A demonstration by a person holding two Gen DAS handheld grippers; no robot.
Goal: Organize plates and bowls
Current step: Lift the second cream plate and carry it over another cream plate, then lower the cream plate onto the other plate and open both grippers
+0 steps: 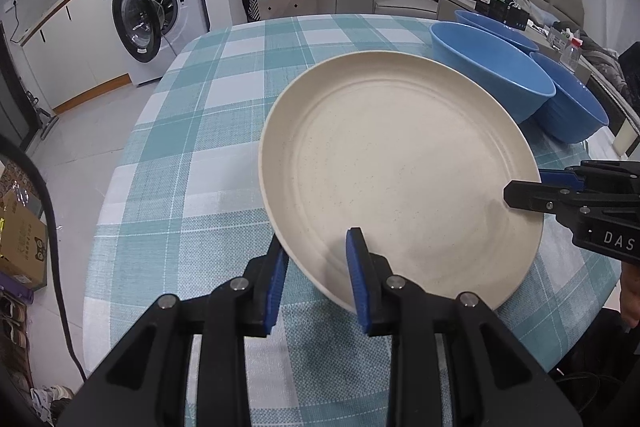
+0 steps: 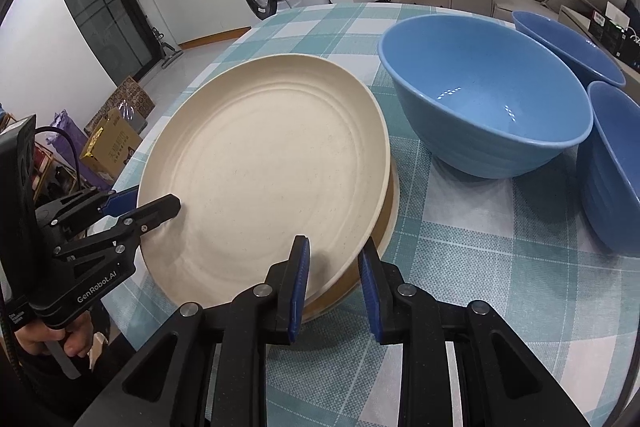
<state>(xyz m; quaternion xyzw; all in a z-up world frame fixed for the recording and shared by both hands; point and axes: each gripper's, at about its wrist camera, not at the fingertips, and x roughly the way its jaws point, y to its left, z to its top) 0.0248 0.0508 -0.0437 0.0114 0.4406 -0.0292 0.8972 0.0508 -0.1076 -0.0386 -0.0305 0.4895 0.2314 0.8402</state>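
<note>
Basically a two-handed carry: left gripper (image 1: 318, 277) and right gripper (image 2: 334, 287) each pinch the near rim of the cream plate (image 1: 400, 167), one finger above and one below, so it rides tilted without slipping. Centre of both views, it hangs just over a second plate (image 2: 390, 205) on the checked table (image 1: 192, 155), its right edge near or touching that one (stacking them, I'd guess). Three blue bowls (image 2: 488, 107) sit grouped upper right, clear of the stack, probably next to be nested.
</note>
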